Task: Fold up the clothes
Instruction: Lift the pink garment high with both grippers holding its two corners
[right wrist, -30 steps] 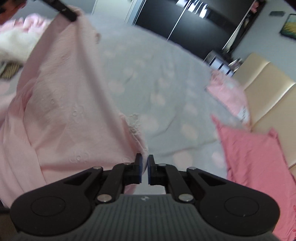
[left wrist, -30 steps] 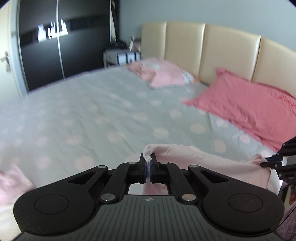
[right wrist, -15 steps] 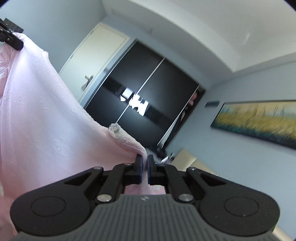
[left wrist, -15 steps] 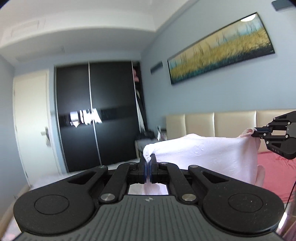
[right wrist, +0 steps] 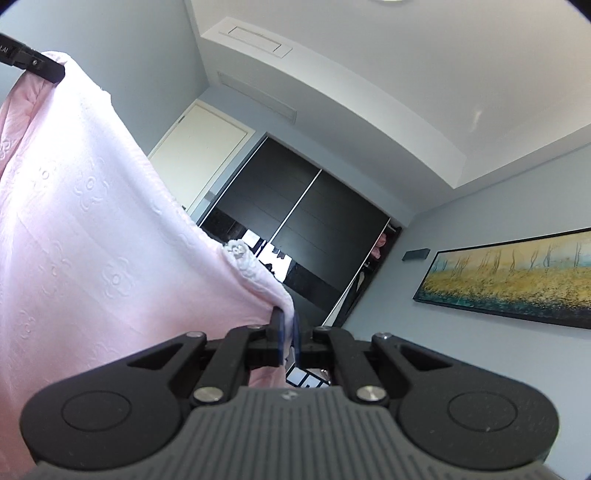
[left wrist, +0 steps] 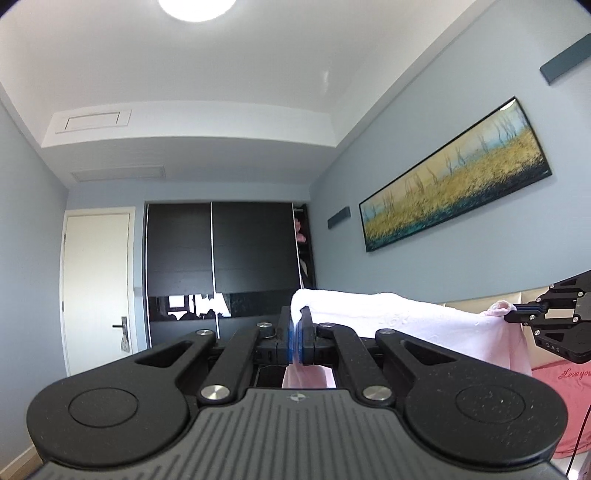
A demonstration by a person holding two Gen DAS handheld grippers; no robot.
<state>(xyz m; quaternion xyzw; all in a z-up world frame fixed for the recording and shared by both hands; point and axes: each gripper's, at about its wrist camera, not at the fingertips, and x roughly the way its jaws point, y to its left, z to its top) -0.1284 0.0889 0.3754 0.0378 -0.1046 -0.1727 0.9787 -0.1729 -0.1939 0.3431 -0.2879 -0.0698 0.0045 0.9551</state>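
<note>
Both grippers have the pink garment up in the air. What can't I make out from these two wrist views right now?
- Lower hem of the pink garment: cut off by the frame edge and the right gripper body in the right wrist view; hidden behind the left gripper body in the left wrist view.
- Bed surface: only a red pillow corner shows, left wrist view.
- Garment type: undeterminable.

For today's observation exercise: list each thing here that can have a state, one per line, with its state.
Pink garment: held up, stretched between both grippers.
Left gripper: shut on one corner.
Right gripper: shut on the other corner.
Wardrobe doors: slid shut.
Room door: closed.
Ceiling light: on.
</note>
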